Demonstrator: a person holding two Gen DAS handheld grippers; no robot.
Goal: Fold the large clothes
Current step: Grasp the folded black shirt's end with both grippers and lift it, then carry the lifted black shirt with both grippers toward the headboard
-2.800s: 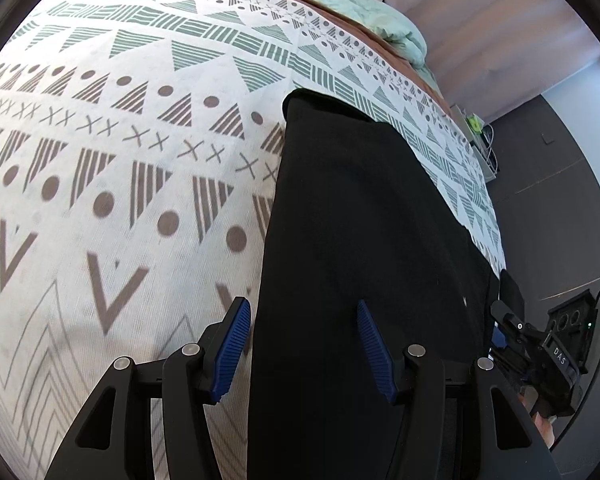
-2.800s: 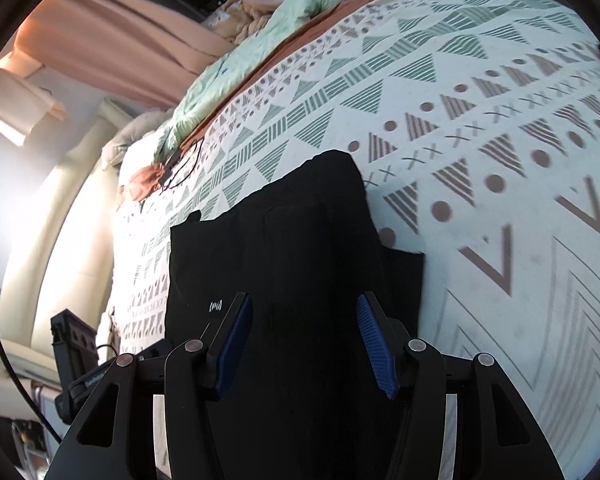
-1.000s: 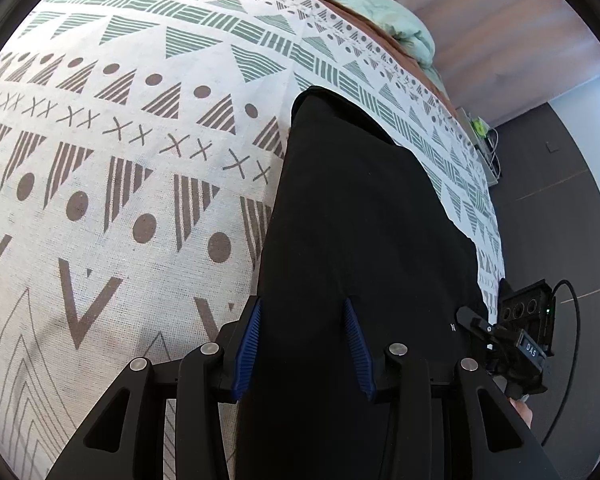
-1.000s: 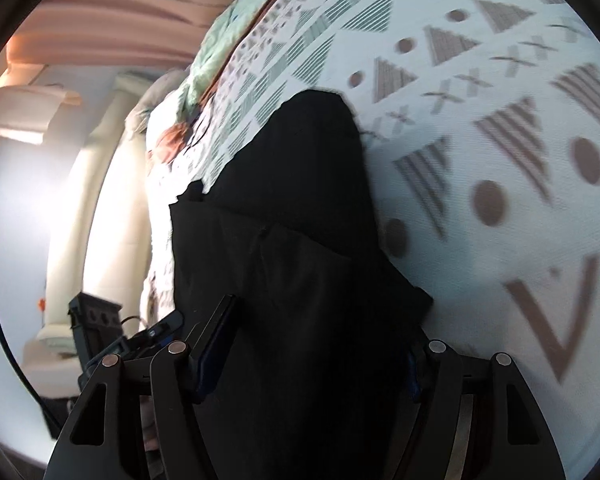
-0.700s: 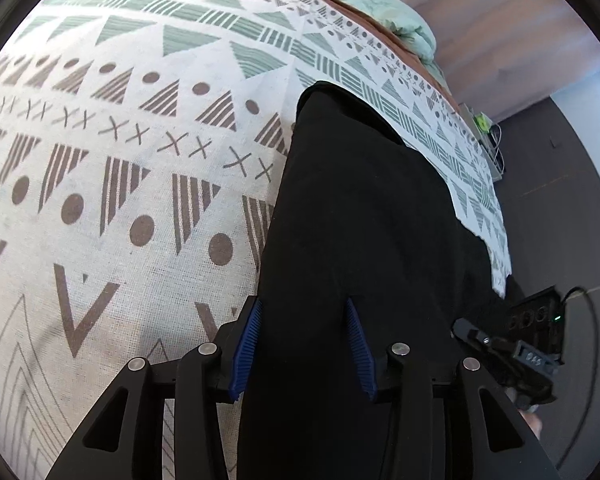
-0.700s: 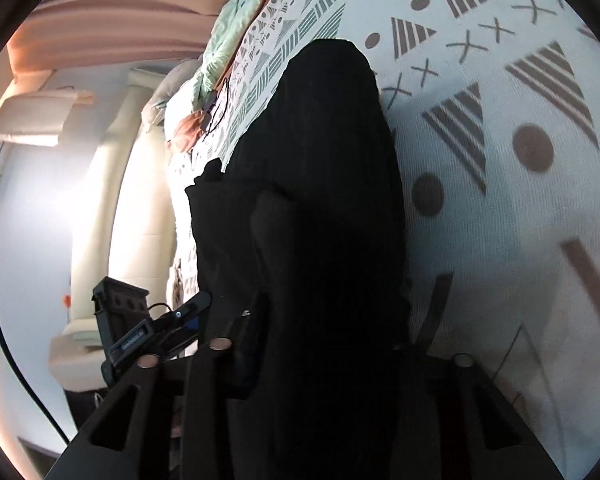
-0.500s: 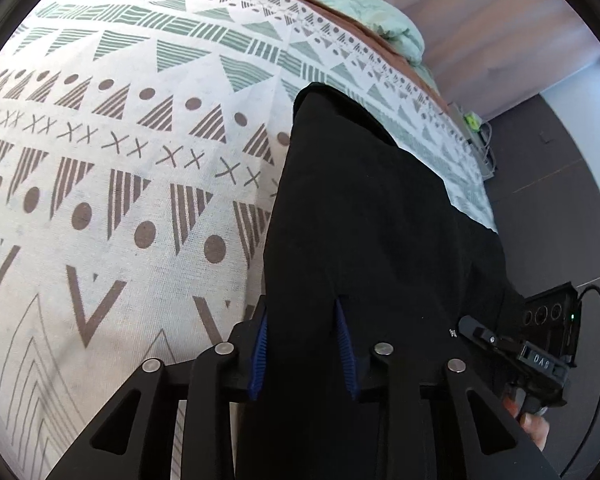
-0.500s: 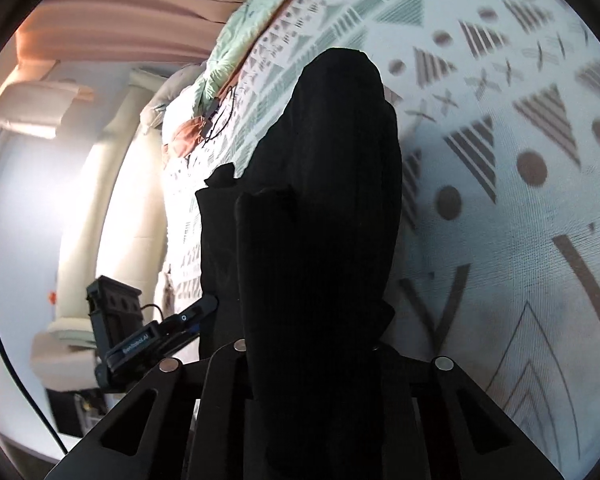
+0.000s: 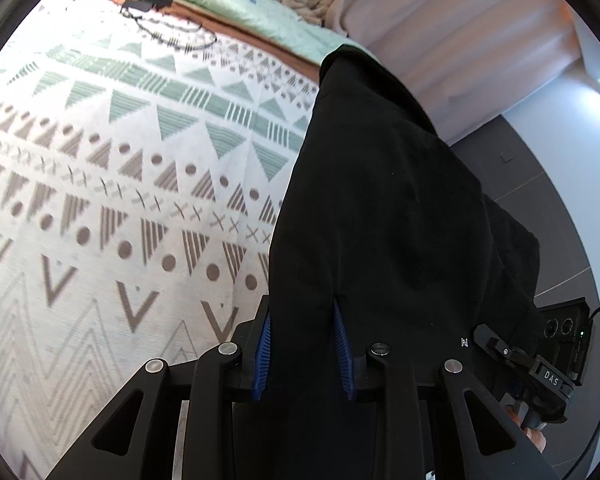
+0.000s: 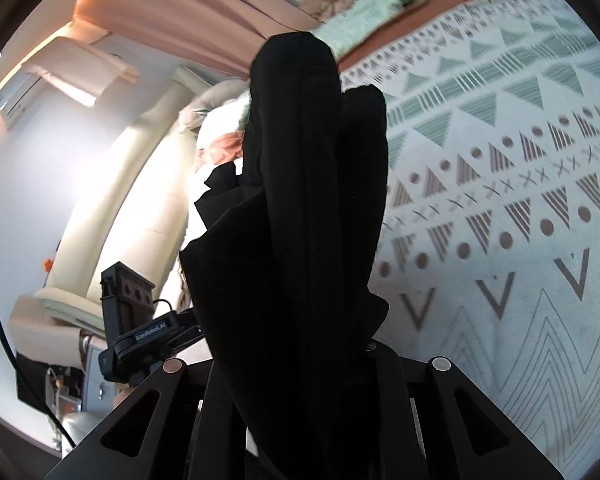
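Note:
A large black garment point(image 9: 388, 208) is lifted off the patterned bedspread point(image 9: 112, 184) and stretches between both grippers. My left gripper point(image 9: 302, 344) is shut on the garment's near edge, with cloth pinched between its blue pads point(image 9: 262, 348). In the right wrist view the same black garment point(image 10: 308, 216) hangs bunched in folds over my right gripper point(image 10: 296, 364), which is shut on it; its fingers are hidden under the cloth. The other gripper shows at the edge of each view.
A mint-green duvet point(image 9: 236, 12) and an orange-brown blanket edge lie at the far side of the bed, with a black cable point(image 9: 168, 32) nearby. Pink curtains point(image 9: 452, 36) hang behind. A cream headboard point(image 10: 112, 208) stands at the left of the right wrist view.
Both grippers closed on the black garment and lifted it off the bed. The cloth now hangs raised and bunched instead of lying flat.

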